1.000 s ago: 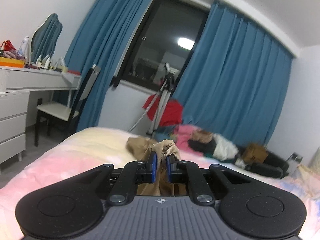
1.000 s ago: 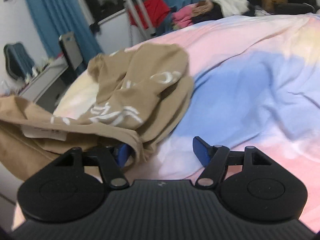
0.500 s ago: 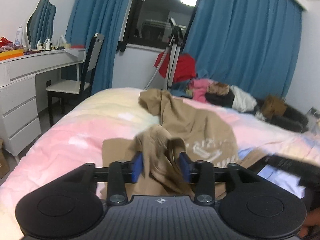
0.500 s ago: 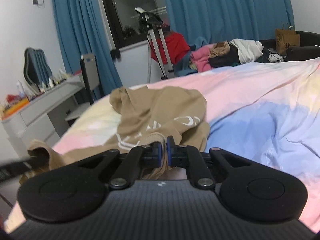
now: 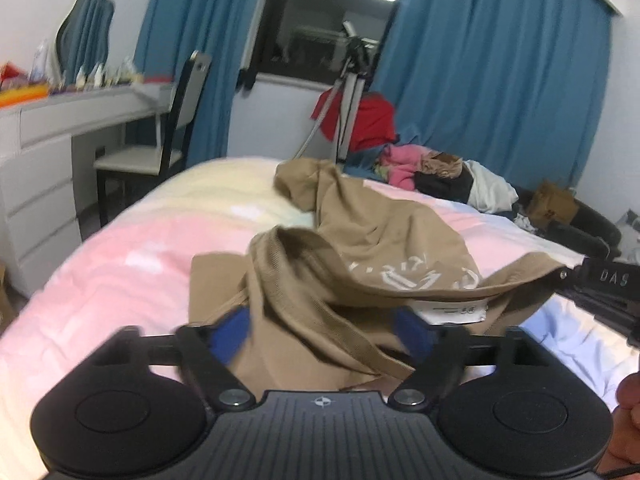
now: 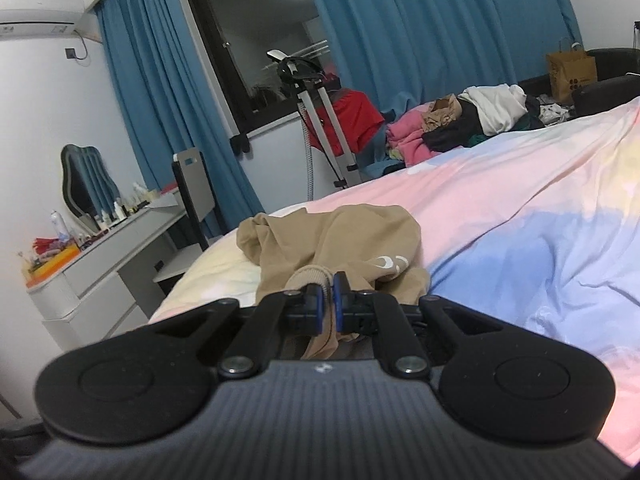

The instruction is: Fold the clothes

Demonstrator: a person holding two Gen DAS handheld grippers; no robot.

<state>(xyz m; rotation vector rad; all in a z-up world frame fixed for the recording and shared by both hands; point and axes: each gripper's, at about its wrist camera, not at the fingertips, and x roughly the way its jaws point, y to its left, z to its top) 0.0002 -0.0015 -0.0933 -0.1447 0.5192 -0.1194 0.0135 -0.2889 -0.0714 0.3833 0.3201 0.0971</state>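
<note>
A tan shirt with white lettering (image 5: 372, 240) lies crumpled on the pastel bed cover (image 5: 132, 256). My left gripper (image 5: 320, 330) is open, its blue pads spread wide, and a ribbed fold of the shirt lies loose between them. In the right wrist view the same tan shirt (image 6: 344, 236) stretches away over the bed, and my right gripper (image 6: 327, 300) is shut on its ribbed edge. The right gripper's black body (image 5: 604, 284) shows at the right edge of the left wrist view, holding the shirt's hem taut.
A pile of mixed clothes (image 6: 460, 124) sits at the bed's far end beside a tripod draped in red cloth (image 6: 320, 120). A white dresser (image 5: 48, 152) and a chair (image 5: 160, 148) stand to the left. A brown paper bag (image 6: 572, 70) stands at far right.
My left gripper opened and let the shirt's fold go. My right gripper closed on the shirt's ribbed edge and lifted it off the bed.
</note>
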